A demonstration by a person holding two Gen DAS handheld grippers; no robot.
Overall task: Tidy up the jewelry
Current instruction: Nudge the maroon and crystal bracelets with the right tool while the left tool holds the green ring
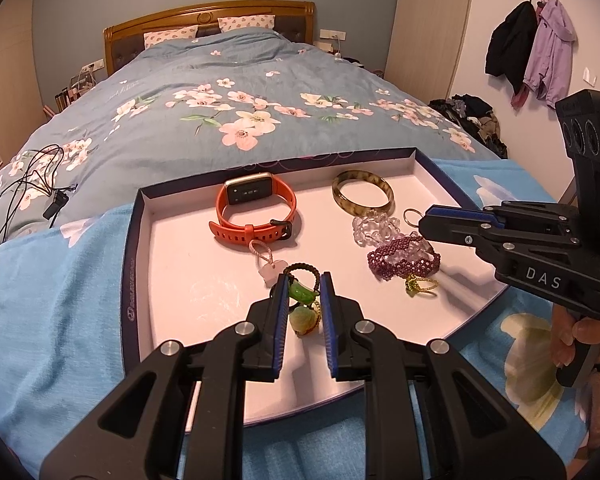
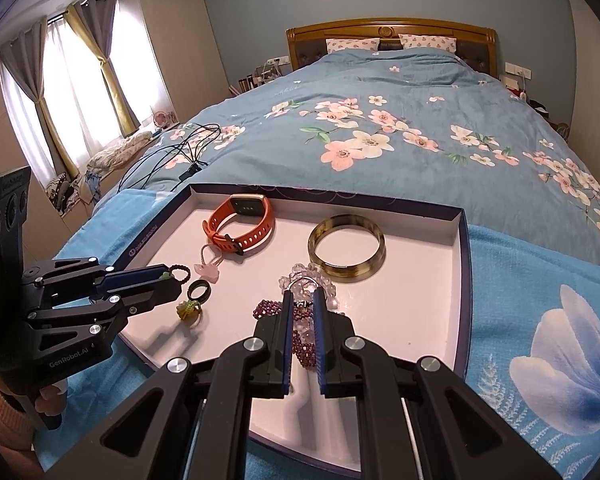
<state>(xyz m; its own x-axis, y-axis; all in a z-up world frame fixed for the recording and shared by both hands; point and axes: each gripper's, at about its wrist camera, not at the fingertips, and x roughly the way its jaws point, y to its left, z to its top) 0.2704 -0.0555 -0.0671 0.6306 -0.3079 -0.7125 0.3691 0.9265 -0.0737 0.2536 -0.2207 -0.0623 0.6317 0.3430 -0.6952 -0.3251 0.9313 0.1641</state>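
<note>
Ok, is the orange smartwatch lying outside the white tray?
No, the orange smartwatch sits inside the white tray, near its far wall, left of the brown bangle.

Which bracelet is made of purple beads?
The purple beaded bracelet beside the right gripper. The bangle is smooth and brownish; the other beaded one is clear.

Hidden and cut off

The left gripper [image 1: 304, 285] covers part of the green charm [image 1: 301, 293]; the right gripper [image 2: 302, 300] hides part of the purple bracelet [image 2: 300, 346].

orange watch [image 1: 256, 210], amber bangle [image 1: 362, 192], beaded bracelets [image 1: 402, 260]
</note>
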